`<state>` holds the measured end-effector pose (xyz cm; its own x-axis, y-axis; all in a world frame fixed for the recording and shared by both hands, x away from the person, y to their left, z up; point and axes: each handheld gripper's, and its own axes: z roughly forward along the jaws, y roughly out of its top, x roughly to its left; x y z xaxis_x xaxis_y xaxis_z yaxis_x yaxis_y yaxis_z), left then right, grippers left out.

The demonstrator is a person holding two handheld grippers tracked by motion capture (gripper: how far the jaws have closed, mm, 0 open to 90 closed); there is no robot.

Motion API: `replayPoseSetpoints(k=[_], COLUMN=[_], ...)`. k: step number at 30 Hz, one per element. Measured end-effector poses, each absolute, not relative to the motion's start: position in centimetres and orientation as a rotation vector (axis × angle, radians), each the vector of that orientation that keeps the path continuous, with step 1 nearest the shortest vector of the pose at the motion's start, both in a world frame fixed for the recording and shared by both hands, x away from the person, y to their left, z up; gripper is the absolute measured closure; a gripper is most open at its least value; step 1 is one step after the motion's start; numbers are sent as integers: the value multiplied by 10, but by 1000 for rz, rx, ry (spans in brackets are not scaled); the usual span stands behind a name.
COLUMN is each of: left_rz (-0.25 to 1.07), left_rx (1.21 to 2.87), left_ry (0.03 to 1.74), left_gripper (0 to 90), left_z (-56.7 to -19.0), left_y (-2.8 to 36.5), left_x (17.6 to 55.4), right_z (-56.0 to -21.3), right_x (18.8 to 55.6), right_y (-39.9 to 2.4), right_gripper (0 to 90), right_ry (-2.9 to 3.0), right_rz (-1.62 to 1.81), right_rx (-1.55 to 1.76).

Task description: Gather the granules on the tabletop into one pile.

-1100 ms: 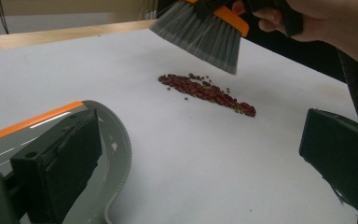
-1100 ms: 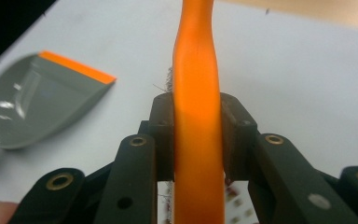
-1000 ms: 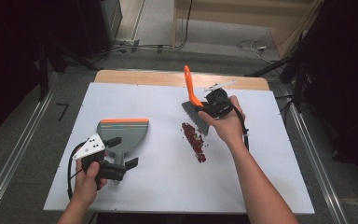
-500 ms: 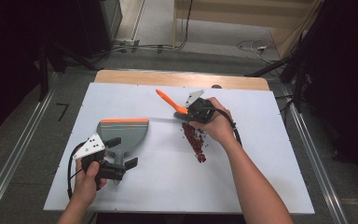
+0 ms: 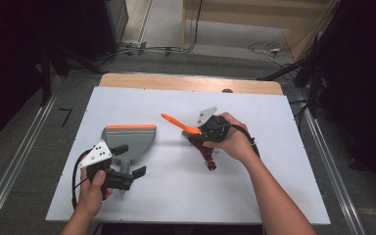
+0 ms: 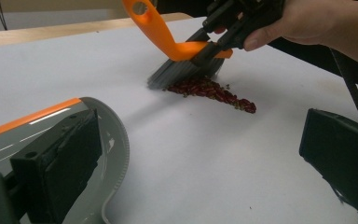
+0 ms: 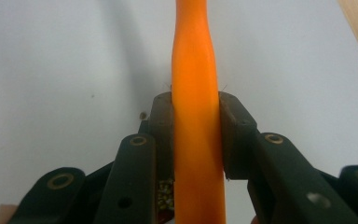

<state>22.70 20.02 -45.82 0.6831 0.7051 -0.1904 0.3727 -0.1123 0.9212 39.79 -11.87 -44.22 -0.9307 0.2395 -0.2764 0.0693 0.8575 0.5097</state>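
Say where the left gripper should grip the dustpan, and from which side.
Grip the dustpan's narrow handle at its near end, coming from the person's side. The orange-edged mouth faces away, and the left gripper already hovers open there.

Counts: 1 brush (image 5: 182,126), orange handle, grey bristles; 1 dustpan (image 5: 129,139), grey with orange strip; 1 pile of red beans (image 5: 204,152), single beans too many and too small to count, a few strays at the pile's edge; 2 grippers: left gripper (image 5: 127,174), right gripper (image 5: 206,130); 2 hands, one on each; 1 white board (image 5: 274,186) on 1 wooden table (image 5: 176,82)
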Motion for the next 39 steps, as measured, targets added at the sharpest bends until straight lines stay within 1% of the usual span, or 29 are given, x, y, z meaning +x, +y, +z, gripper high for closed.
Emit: replayPoseSetpoints(k=[18, 21, 25, 28, 32, 35, 39], left_rz=[351, 351, 351, 347, 352, 356, 361], left_rx=[1728, 1727, 1726, 1728, 1728, 1720, 1714], left_ry=[868, 870, 872, 876, 874, 877, 883], left_gripper=[0, 0, 0, 0, 0, 0, 0], left_z=[-459, -459, -459, -460, -460, -459, -458], left_y=[198, 198, 199, 199, 200, 201, 203], left_x=[227, 227, 227, 228, 228, 228, 228], right_z=[-440, -434, -416, -402, -395, -396, -409], right_x=[367, 365, 362, 353, 335, 319, 298], right_y=[-125, -128, -134, -138, -140, -132, -109], right_gripper=[690, 690, 690, 690, 690, 690, 691], right_ry=[2702, 2679, 2706, 2769, 2862, 2924, 3023], right_rz=[694, 736, 809, 829, 838, 857, 864], right_rx=[168, 181, 236, 296, 282, 268, 263])
